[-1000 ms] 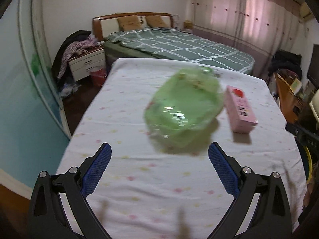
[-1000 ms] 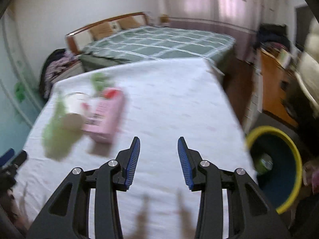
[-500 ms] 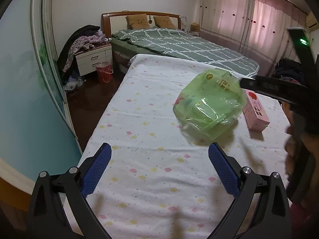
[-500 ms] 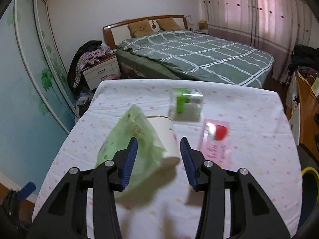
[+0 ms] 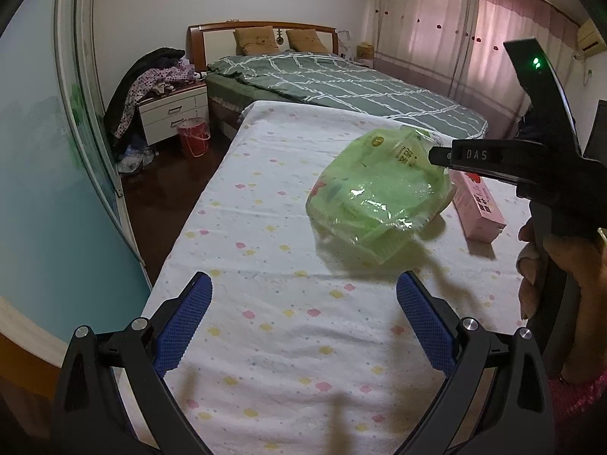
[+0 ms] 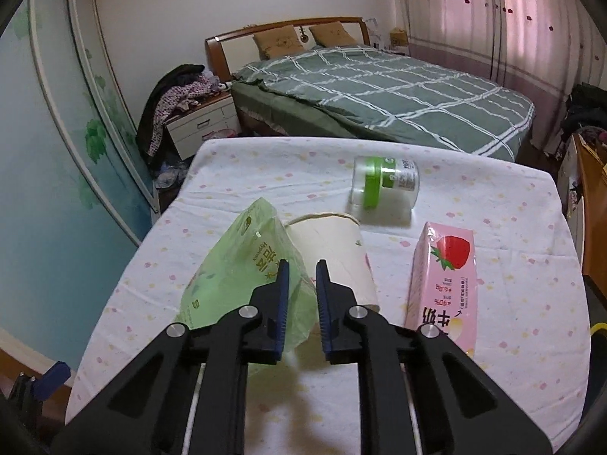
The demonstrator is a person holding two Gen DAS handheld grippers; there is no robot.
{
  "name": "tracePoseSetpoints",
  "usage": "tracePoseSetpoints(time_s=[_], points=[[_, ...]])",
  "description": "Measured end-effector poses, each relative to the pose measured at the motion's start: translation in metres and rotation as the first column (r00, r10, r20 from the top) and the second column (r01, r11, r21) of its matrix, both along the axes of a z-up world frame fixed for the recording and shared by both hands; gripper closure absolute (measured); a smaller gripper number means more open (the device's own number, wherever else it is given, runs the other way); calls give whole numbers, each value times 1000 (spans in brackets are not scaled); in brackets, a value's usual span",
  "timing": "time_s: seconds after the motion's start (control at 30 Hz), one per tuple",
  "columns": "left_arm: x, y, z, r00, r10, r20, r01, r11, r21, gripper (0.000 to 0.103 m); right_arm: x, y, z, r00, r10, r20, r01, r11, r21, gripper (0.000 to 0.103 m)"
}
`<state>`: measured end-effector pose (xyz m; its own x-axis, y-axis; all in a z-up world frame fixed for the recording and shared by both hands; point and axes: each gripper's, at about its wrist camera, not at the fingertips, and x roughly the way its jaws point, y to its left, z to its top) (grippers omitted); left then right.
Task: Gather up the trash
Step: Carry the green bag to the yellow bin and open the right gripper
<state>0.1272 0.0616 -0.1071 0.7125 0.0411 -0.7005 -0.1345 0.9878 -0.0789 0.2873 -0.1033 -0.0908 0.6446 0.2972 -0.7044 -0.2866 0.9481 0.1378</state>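
A crumpled green plastic bag (image 5: 375,193) lies on the white flowered table cover (image 5: 265,250); it also shows in the right wrist view (image 6: 235,280). A cream paper cup (image 6: 334,254) lies on its side against the bag. A pink strawberry milk carton (image 6: 444,280) and a clear jar with a green band (image 6: 383,185) lie beyond. My left gripper (image 5: 303,318) is open and empty, short of the bag. My right gripper (image 6: 301,303) is narrowly open, its fingers over the bag's near edge and the cup, holding nothing.
A bed with a green checked cover (image 6: 379,87) stands behind the table. A nightstand piled with clothes (image 5: 167,102) and a red bin (image 5: 195,136) are at the left. A yellow bin rim (image 6: 599,328) shows at the far right.
My right gripper swung from the right side of the table to the bag and cup, and its jaws narrowed. The left view shifted left and the right gripper came into it.
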Motion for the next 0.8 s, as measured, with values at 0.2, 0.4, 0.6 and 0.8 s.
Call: tracePoseSetpoints(time_s=[0.2,0.4,0.6,0.8], points=[[-3,-1,1,1000,2,2,-2,1000,3,7,-24,-2,23,998,11,61,-13,999,36,95],[-3,-3,2,1000,-4,5,4,1000,3,7,-49,-20,48,989,-41,144,38,999,25,95],[-6,-10,4,1000,-24,9,24,1000,6,7,-65,-77,52,972,-176,156,171,984,47,95],[-3,-32,5,997,-74,10,74,997,11,7,-86,-159,50,926,-349,147,338,936,95,95]])
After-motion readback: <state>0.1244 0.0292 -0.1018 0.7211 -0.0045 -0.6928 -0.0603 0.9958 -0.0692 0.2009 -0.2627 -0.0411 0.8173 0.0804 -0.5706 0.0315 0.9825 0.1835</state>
